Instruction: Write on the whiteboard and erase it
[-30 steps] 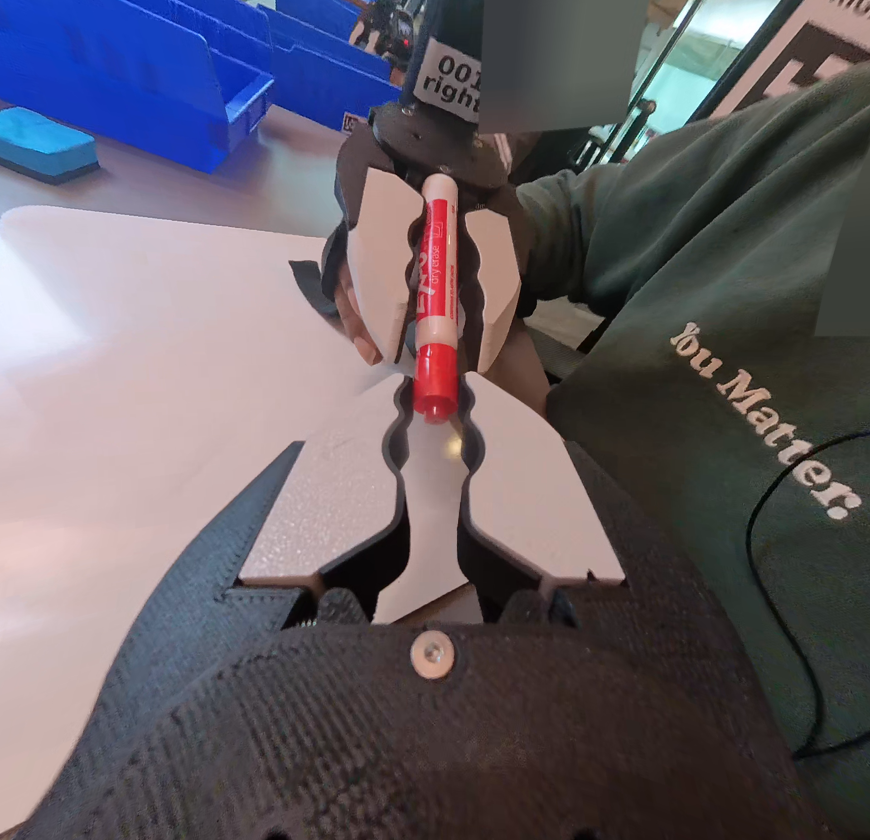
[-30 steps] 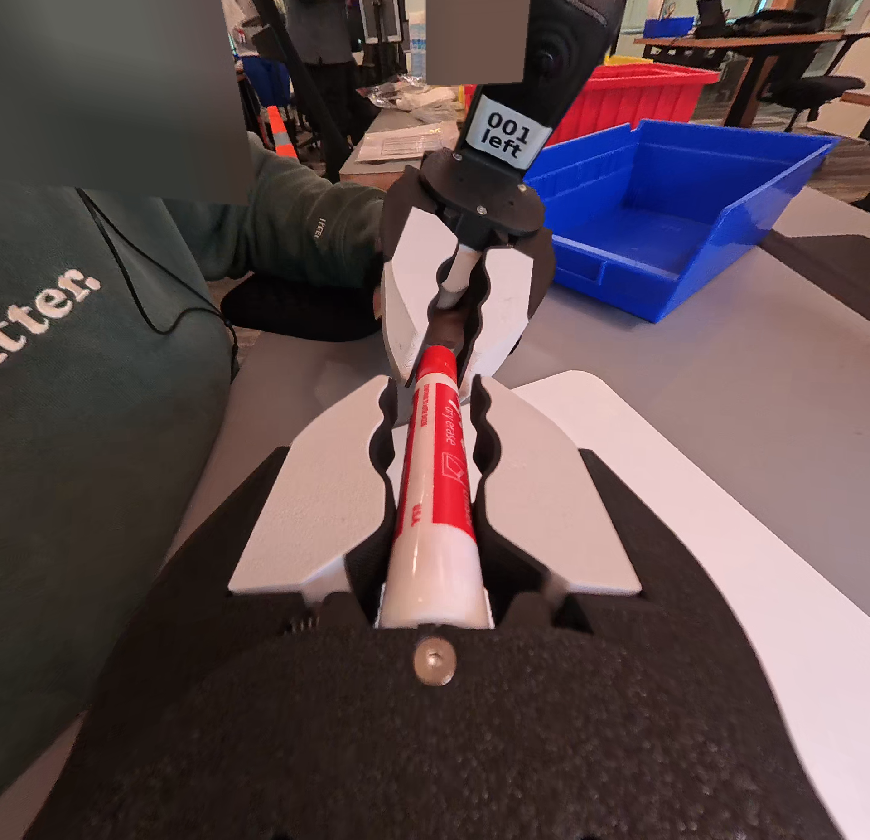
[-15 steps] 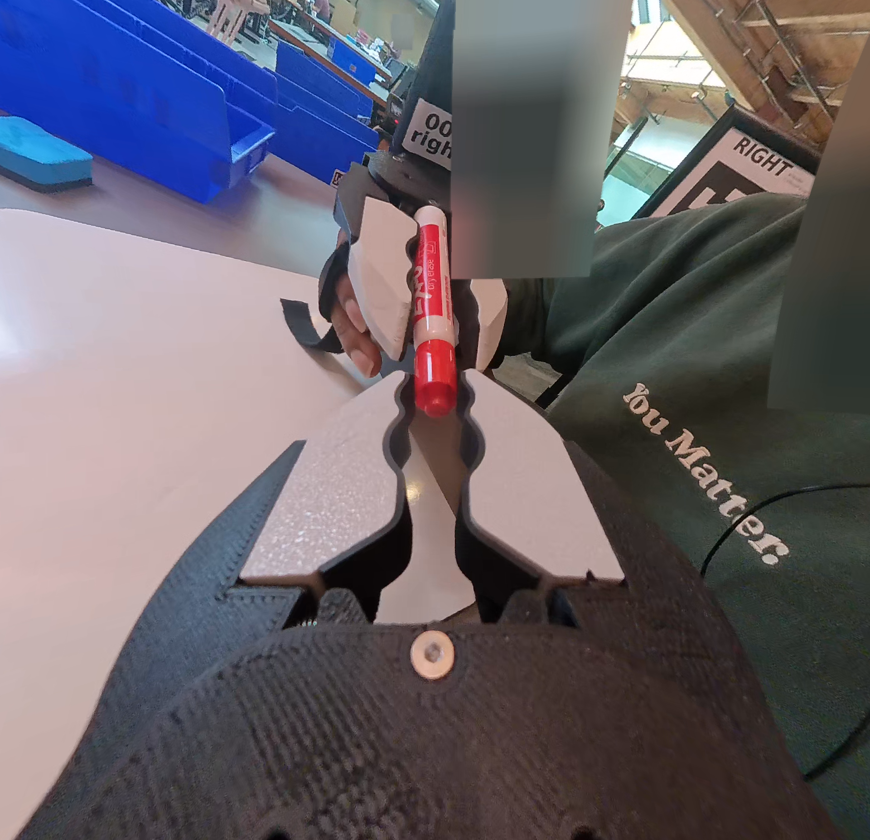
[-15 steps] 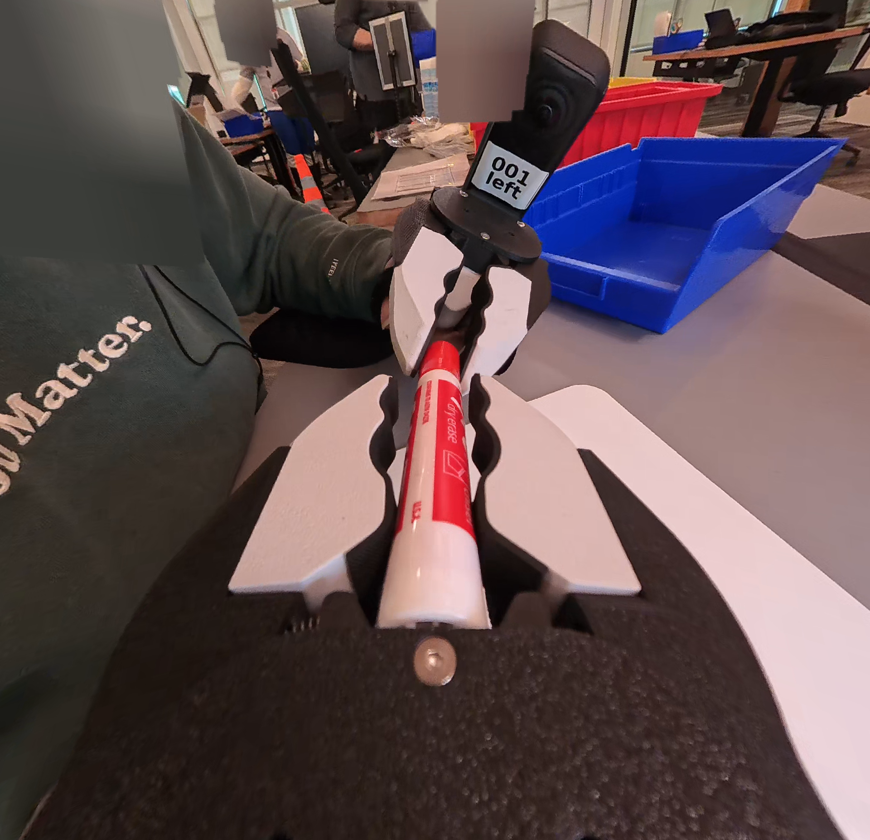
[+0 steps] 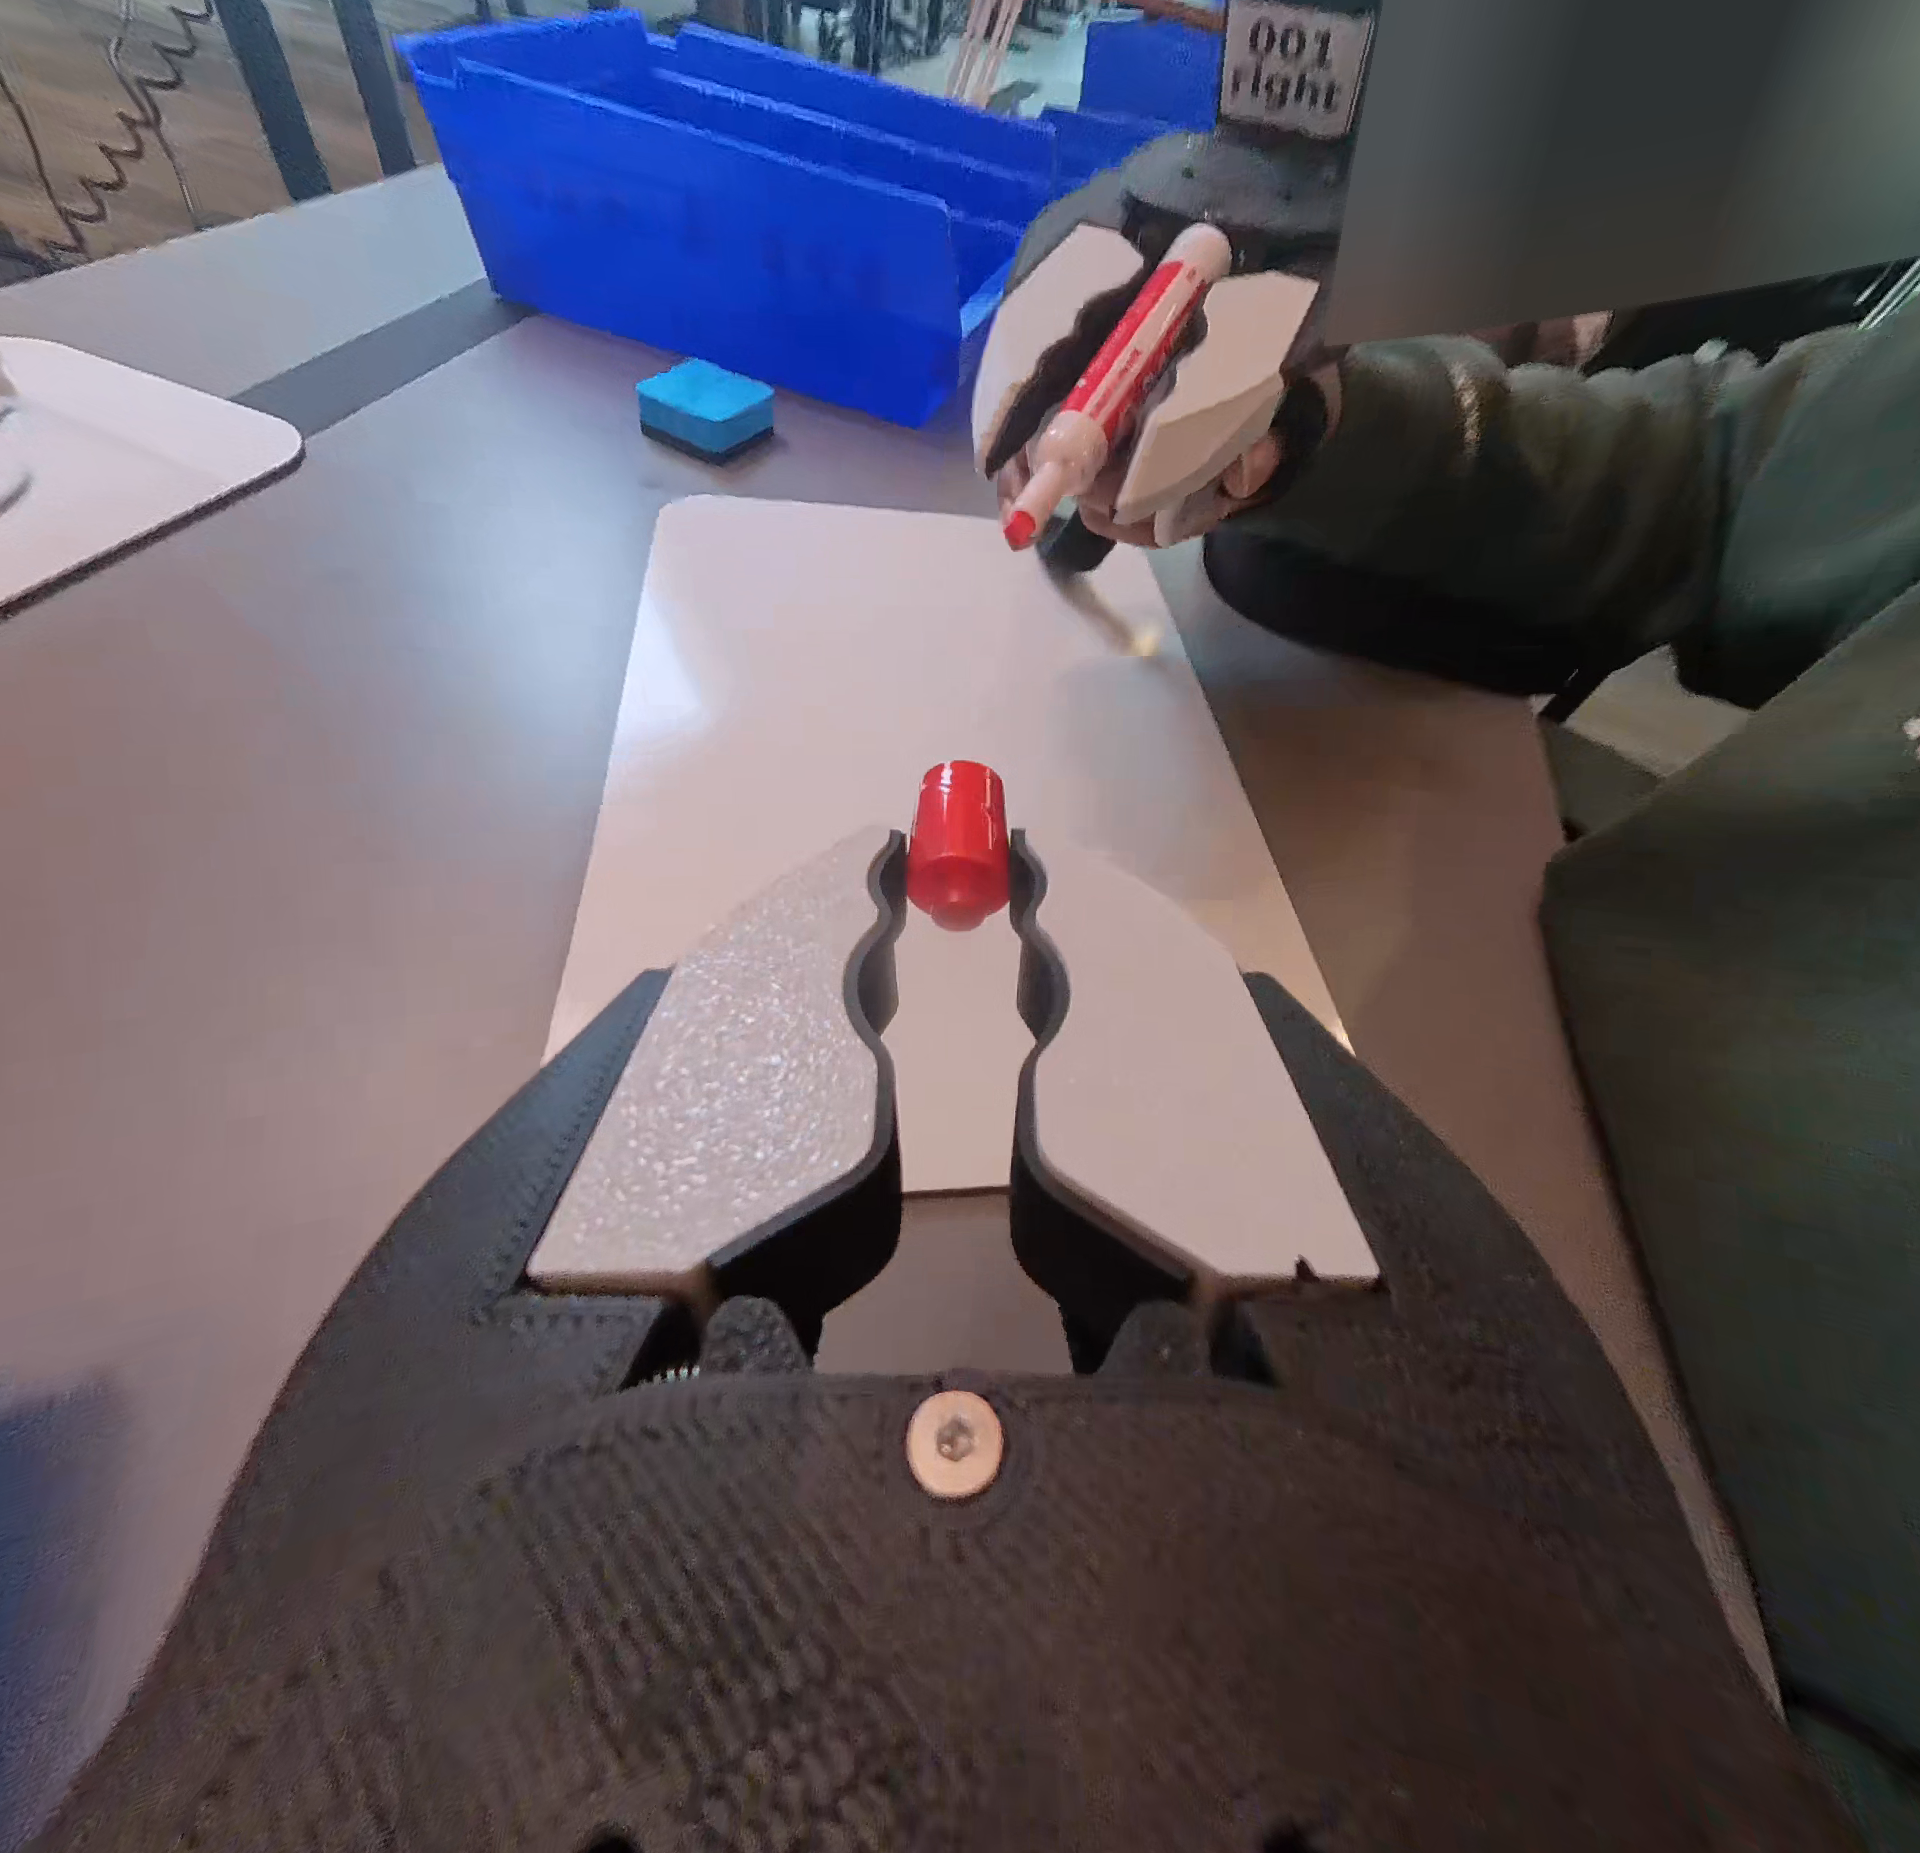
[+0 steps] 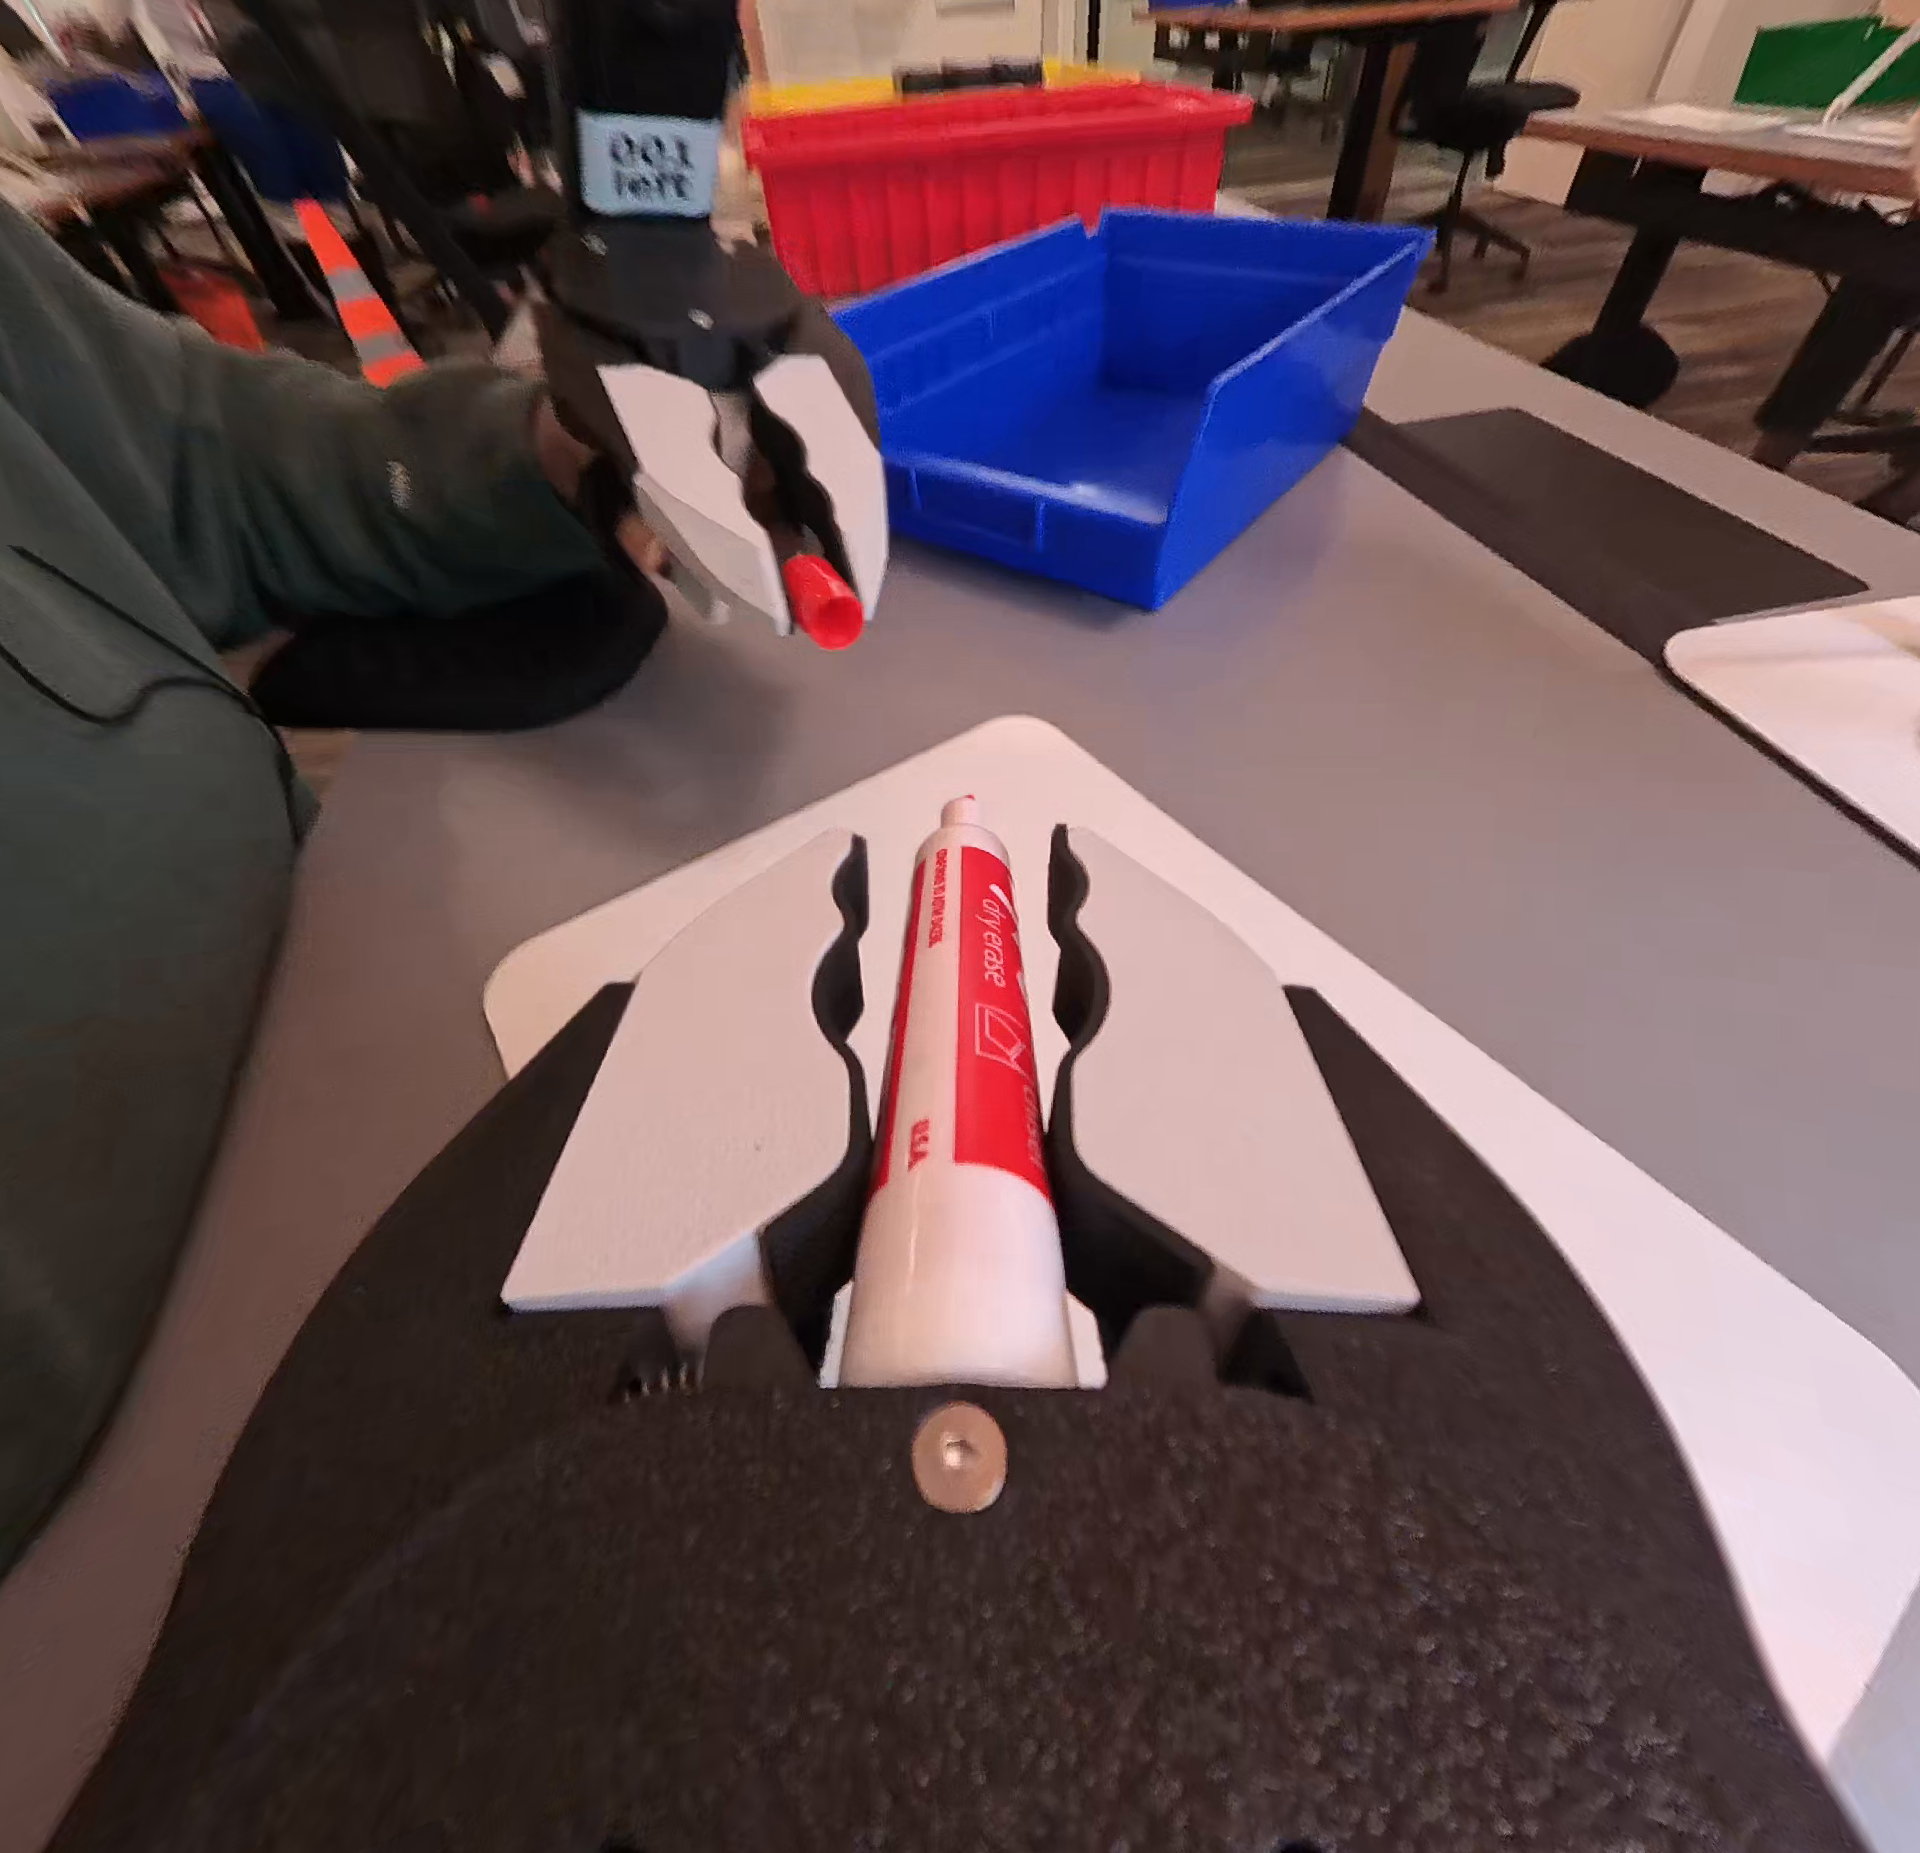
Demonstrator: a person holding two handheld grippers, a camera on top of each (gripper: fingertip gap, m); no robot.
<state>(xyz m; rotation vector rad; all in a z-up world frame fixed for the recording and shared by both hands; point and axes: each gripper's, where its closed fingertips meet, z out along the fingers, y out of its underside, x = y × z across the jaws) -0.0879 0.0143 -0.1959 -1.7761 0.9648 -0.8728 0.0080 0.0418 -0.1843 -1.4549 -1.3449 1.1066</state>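
Right wrist view: marker [image 6: 961,1055] bears red lettering.

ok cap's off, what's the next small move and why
Probably lower the right gripper so the marker tip meets the whiteboard. The cap sits pinched in the left gripper, the red tip is bare and above the board, and the board shows no marks.

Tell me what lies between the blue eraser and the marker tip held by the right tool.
In the left wrist view, only bare grey table and the whiteboard's far edge lie between the eraser and the marker tip.
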